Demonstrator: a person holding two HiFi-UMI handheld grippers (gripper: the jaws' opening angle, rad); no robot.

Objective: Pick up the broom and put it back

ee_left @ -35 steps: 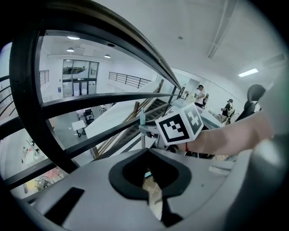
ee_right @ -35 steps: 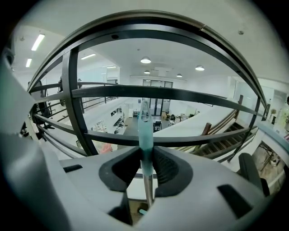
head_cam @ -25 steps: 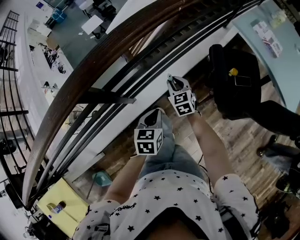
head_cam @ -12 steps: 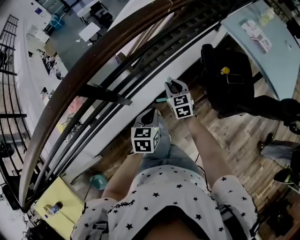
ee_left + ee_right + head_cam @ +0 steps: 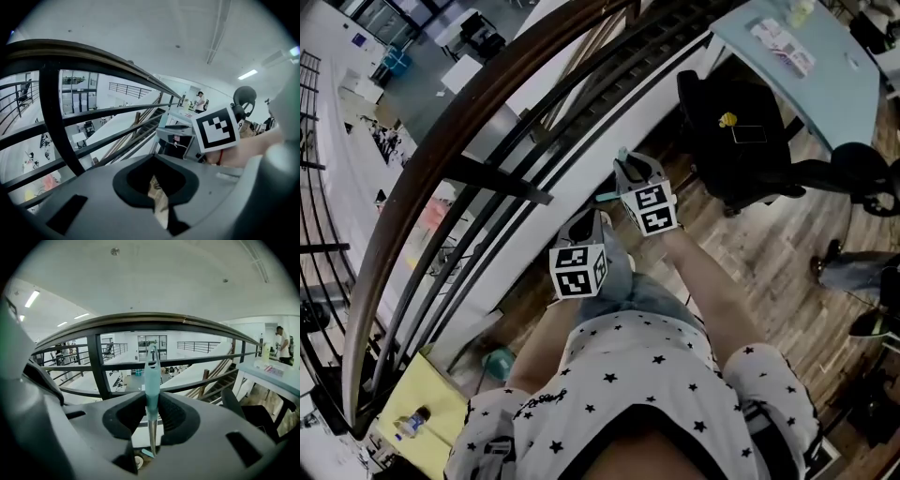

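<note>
Broom (image 5: 151,376): pale teal handle end with hanging hole, thin metal shaft below. Stands upright between pads of right gripper (image 5: 151,416), which pinches it tight.
Ahead of gripper: black railing (image 5: 96,366) with brown handrail.
Below: wooden floor (image 5: 769,262).
To right: black chair (image 5: 741,141).
Left gripper (image 5: 157,187): narrow gap, nothing inside.

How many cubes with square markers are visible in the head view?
2. One marker cube sits on the left gripper, lower in the view. The other marker cube sits on the right gripper, just above and right of the first. None seems hidden.
</note>
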